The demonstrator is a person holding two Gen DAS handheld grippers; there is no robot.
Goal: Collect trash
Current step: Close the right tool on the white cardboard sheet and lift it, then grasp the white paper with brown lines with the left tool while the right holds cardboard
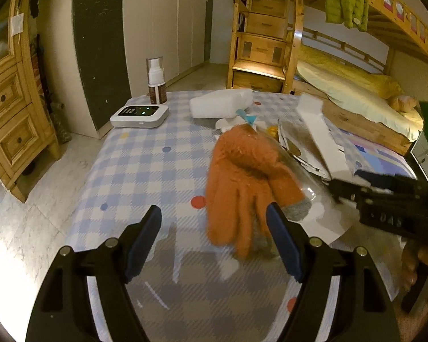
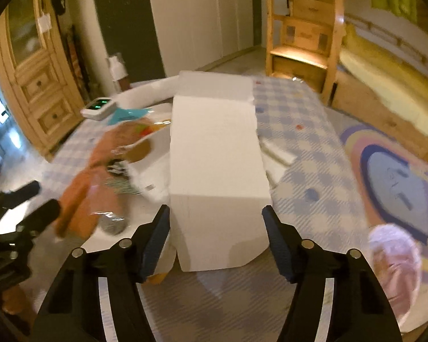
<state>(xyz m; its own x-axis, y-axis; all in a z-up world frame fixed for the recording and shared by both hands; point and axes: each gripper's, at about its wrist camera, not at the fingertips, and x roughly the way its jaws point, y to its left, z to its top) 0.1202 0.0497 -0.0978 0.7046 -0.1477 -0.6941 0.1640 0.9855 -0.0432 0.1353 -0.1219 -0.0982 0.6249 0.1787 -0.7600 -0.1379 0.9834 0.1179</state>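
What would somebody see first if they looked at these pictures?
Probably the fuzzy orange glove, lying in a clear wrapper in the middle of the checked tablecloth, just ahead of the open left gripper. Next, the big white foam block between the fingers of the right gripper, filling the middle of that view.

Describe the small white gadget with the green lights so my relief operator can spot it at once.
Start at the checked blue-and-white tablecloth and go to its far left corner, nearest the pine drawer cabinet. The white gadget lies flat there, just in front of the upright spray bottle. It alone is a low rounded-corner slab with a dark top panel showing green lights; the other white things nearby are foam and paper.
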